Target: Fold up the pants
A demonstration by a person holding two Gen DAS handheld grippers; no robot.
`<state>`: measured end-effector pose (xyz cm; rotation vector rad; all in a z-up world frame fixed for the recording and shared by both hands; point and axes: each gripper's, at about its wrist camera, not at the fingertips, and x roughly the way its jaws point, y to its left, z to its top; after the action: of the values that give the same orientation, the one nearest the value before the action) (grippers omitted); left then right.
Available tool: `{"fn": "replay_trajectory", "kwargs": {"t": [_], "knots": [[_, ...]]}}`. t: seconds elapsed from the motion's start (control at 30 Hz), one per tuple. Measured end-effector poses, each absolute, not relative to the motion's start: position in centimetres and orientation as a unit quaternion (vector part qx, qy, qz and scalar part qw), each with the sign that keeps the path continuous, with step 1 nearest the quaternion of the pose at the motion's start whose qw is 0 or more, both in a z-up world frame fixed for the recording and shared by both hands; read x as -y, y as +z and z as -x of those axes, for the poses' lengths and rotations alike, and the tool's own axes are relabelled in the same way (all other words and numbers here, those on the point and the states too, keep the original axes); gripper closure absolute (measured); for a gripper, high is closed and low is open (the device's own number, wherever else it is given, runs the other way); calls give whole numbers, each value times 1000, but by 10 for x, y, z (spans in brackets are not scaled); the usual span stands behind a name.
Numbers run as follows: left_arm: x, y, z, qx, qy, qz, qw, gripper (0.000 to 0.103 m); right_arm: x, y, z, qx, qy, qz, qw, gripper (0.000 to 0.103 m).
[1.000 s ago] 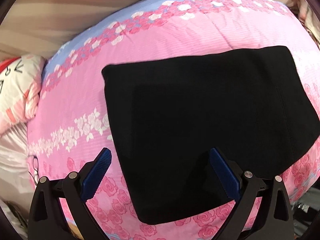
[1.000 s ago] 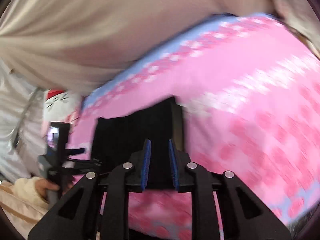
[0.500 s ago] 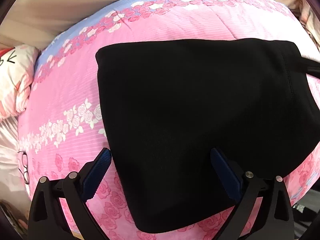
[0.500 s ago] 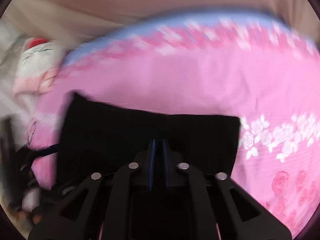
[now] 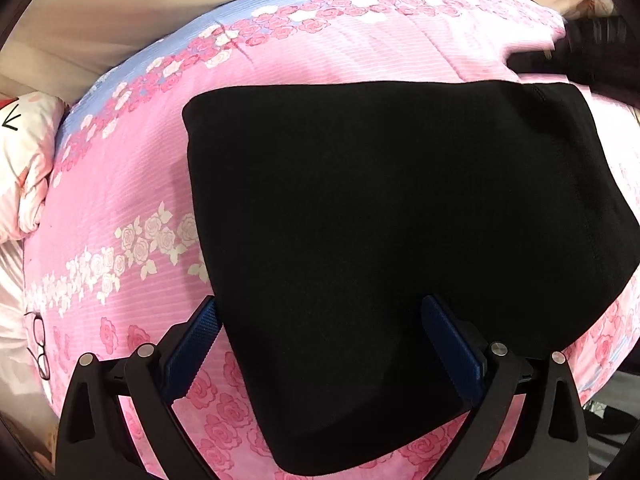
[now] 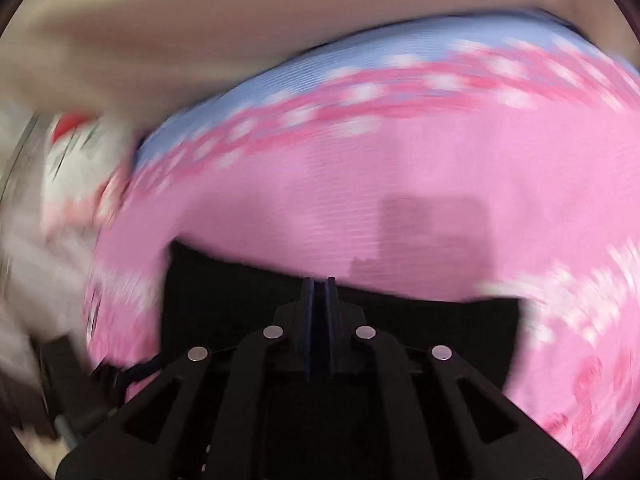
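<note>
The black pants (image 5: 400, 220) lie folded into a flat rectangle on the pink floral bedspread (image 5: 132, 184). My left gripper (image 5: 320, 344) is open and empty, its blue pads straddling the near left part of the pants. In the blurred right wrist view the pants (image 6: 240, 304) lie under my right gripper (image 6: 319, 284), whose jaws are closed with nothing visibly between them, tips at the far edge of the cloth. The right gripper's dark body (image 5: 592, 52) shows at the far right corner of the pants.
A white and red pillow (image 5: 24, 168) lies at the left edge of the bed. A pair of glasses (image 5: 40, 344) lies near the left side. A beige curtain (image 5: 120, 8) hangs behind the bed. The bed's front edge drops off at lower right.
My left gripper has moved in closer over the pants, still open. My right gripper has closed fully and swung across to the far edge of the pants.
</note>
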<state>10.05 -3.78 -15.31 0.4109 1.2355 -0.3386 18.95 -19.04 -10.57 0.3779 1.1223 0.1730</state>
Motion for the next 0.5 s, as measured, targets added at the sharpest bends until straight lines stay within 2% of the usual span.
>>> {"fn": "replay_trajectory", "kwargs": {"t": [0.17, 0.23, 0.37, 0.47, 0.5], "knots": [[33, -155, -103, -582, -160, -170, 779, 5, 129, -157, -234, -605, 89, -75, 788, 100], [33, -155, -104, -582, -162, -170, 779, 5, 133, -144, -235, -586, 82, -107, 799, 96], [29, -155, -104, -584, -166, -160, 779, 5, 157, -111, -198, -543, 71, -128, 827, 96], [25, -157, -108, -589, -167, -148, 777, 5, 207, -147, -165, -576, 16, -134, 806, 98], [24, -158, -109, -590, -168, -145, 776, 5, 222, -149, -158, -566, 24, -180, 804, 98]]}}
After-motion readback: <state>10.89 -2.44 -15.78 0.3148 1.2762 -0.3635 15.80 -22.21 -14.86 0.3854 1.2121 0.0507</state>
